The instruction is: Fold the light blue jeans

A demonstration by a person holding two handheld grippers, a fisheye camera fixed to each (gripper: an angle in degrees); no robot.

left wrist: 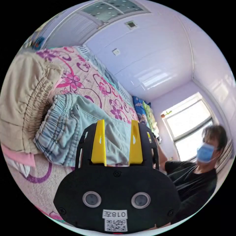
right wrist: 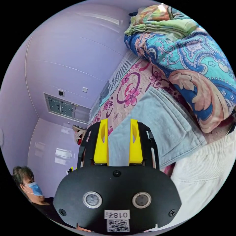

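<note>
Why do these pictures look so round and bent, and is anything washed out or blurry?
Both views are fisheye circles with curved walls. In the left gripper view the window is blown out white and the person beside it looks slightly blurred; the right gripper view is evenly lit.

Left gripper (left wrist: 117,125) body covers the near part of the light blue jeans (left wrist: 73,123). Right gripper (right wrist: 118,125) hides their lower edge. Person (left wrist: 196,172) blurred, cut by frame rim. Patterned quilt (right wrist: 196,61) cut off at edge.
</note>
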